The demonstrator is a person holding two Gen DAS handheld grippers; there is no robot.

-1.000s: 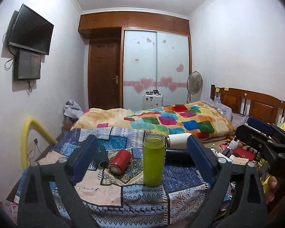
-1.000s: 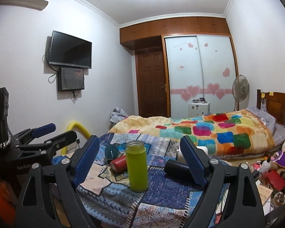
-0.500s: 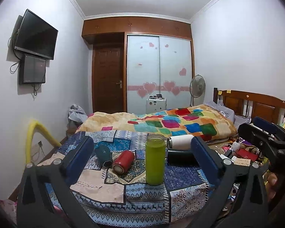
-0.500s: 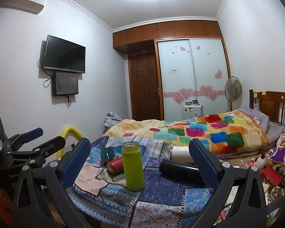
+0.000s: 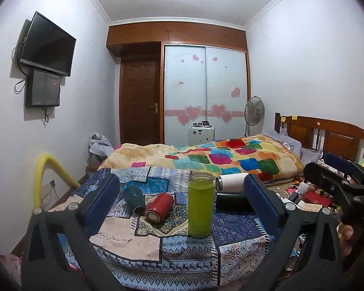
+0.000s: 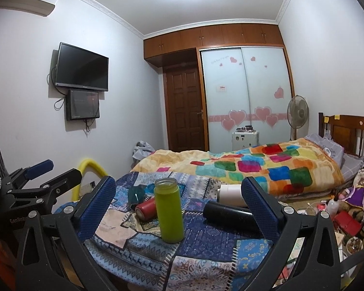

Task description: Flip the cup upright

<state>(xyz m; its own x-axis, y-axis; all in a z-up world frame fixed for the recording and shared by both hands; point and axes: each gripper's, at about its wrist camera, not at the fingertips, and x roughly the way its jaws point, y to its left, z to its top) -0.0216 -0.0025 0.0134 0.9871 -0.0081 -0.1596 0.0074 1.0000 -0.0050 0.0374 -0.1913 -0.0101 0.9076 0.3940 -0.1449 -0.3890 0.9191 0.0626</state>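
Observation:
A green cup [image 5: 200, 205] [image 6: 169, 211] stands upright on the patchwork-covered table [image 5: 182, 249] [image 6: 206, 247]. A red cup [image 5: 159, 207] [image 6: 146, 207], a dark teal cup [image 5: 134, 196] [image 6: 136, 193], a black cup [image 5: 231, 200] [image 6: 228, 214] and a white cup [image 5: 230, 181] [image 6: 230, 192] lie on their sides around it. My left gripper [image 5: 180, 194] is open and empty, back from the table's near edge. My right gripper [image 6: 177, 194] is open and empty too. Each gripper shows at the edge of the other's view, the right one [image 5: 339, 181] and the left one [image 6: 41, 179].
A bed with a colourful quilt [image 5: 218, 157] stands behind the table. Clutter covers the floor at the right [image 6: 344, 215]. A yellow foam-covered rail [image 5: 48, 169] curves up at the left by the wall.
Both grippers have drawn back and risen a little from the table, so the cups look smaller and lower in view. The green cup stays upright.

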